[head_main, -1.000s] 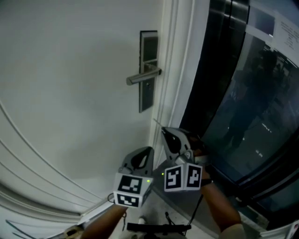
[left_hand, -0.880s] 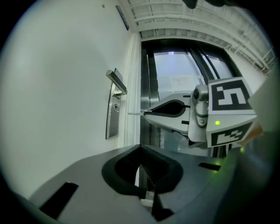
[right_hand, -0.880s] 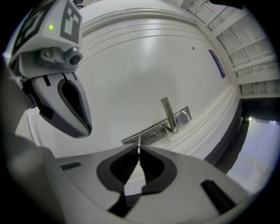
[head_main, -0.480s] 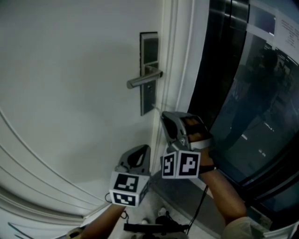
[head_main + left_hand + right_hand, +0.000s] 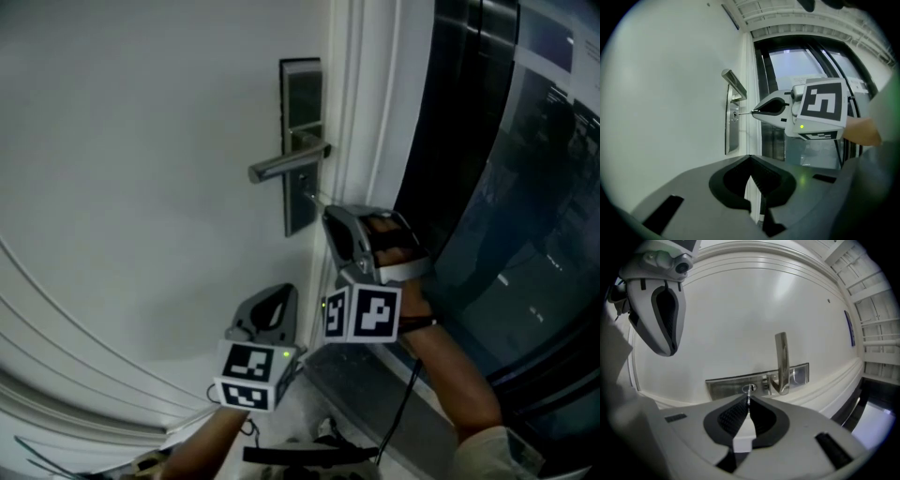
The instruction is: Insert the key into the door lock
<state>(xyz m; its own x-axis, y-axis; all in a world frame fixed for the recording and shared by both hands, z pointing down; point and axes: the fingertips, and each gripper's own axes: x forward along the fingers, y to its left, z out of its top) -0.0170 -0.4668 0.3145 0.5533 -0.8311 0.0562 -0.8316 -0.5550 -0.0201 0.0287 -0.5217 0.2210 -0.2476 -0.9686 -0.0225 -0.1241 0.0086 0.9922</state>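
A steel lock plate (image 5: 300, 141) with a lever handle (image 5: 284, 166) sits on the white door (image 5: 141, 187). My right gripper (image 5: 330, 214) is shut on a thin silver key (image 5: 319, 199). The key's tip points at the keyhole (image 5: 307, 195) below the lever. In the right gripper view the key (image 5: 748, 398) sticks out from the jaws, and its tip reaches the keyhole (image 5: 749, 388) on the plate (image 5: 726, 385). In the left gripper view the key (image 5: 744, 113) meets the keyhole (image 5: 735, 114). My left gripper (image 5: 272, 309) hangs lower, shut on nothing, away from the lock.
The white door frame (image 5: 361, 103) runs just right of the lock. Beyond it stands a dark glass panel (image 5: 525, 187). A black cable and dark gear (image 5: 309, 457) lie low near the floor.
My right gripper has risen with the key from below the lock plate up to the keyhole. The left gripper has drifted slightly lower left.
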